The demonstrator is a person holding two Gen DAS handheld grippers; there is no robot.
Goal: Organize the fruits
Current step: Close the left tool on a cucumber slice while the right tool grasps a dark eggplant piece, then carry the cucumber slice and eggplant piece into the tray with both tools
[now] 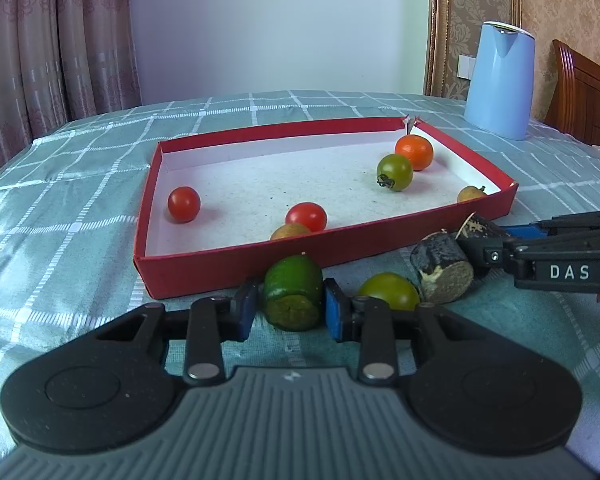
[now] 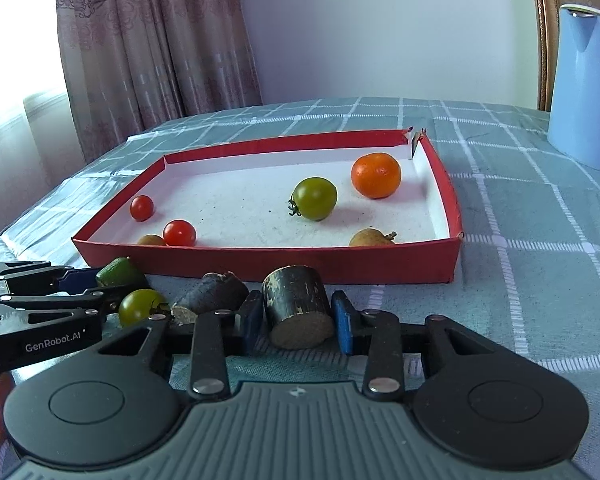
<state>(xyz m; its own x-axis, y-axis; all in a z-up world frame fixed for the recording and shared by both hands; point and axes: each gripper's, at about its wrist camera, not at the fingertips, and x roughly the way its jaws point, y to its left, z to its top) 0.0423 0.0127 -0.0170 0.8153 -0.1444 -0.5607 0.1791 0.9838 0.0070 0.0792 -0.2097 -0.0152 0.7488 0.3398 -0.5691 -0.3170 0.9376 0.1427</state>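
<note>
My left gripper point(image 1: 291, 307) is shut on a green cut fruit piece point(image 1: 292, 300) that rests on the cloth just in front of the red box point(image 1: 260, 256). My right gripper point(image 2: 298, 322) is shut on a dark cut cylinder point(image 2: 298, 308) close to the red box point(image 2: 260, 264). Between the two grippers lie a loose green tomato point(image 1: 388, 290) and a second dark piece point(image 1: 444, 268). In the box are two red cherry tomatoes point(image 1: 184, 204), a green tomato point(image 1: 395, 172), an orange point(image 1: 414, 153) and two brown fruits point(image 1: 470, 194).
A light blue kettle point(image 1: 500, 80) stands on the checked teal cloth behind the box at the right. A wooden chair back point(image 1: 580, 92) is at the far right. Curtains hang beyond the table's left edge. The box's far right corner is torn.
</note>
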